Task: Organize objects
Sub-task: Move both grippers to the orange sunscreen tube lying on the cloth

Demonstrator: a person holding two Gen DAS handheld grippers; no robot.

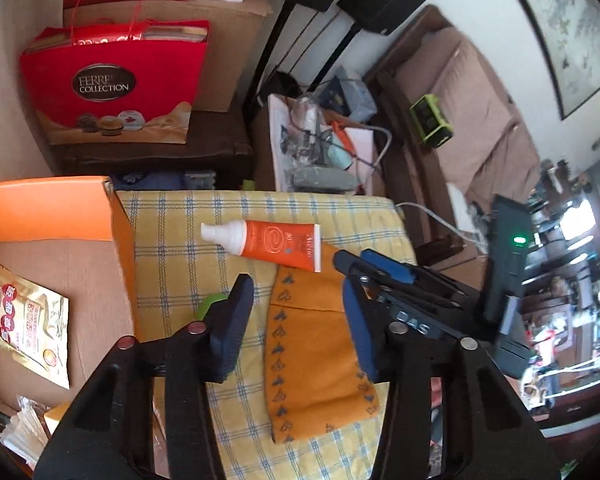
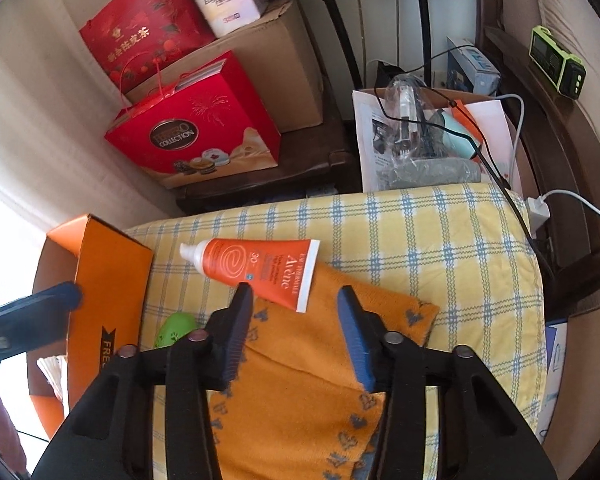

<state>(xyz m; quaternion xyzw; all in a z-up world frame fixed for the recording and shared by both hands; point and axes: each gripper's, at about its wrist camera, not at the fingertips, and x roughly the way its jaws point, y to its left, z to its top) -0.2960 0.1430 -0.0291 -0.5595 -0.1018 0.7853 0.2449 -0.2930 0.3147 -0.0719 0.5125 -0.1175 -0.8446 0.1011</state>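
Note:
An orange sunscreen tube point(image 1: 268, 244) with a white cap lies on the yellow checked cushion point(image 1: 172, 256), its flat end resting on an orange patterned cloth point(image 1: 312, 344). My left gripper point(image 1: 296, 292) hovers open over the cloth, nothing between its fingers. My right gripper point(image 2: 294, 296) is open too, just above the tube point(image 2: 260, 268) and the cloth point(image 2: 300, 380); from the left wrist view it point(image 1: 356, 264) sits by the tube's flat end. A small green object point(image 2: 176, 328) lies beside the orange box point(image 2: 108, 280). A finger point(image 2: 56, 296) of my left gripper shows at that box.
The open orange box point(image 1: 48, 208) holds a gold packet point(image 1: 28, 328). Behind the cushion stand a red gift bag point(image 1: 116, 84), cardboard boxes and a dark chair. A cluttered side box with cables point(image 2: 424, 136) and a brown sofa point(image 1: 472, 112) are to the right.

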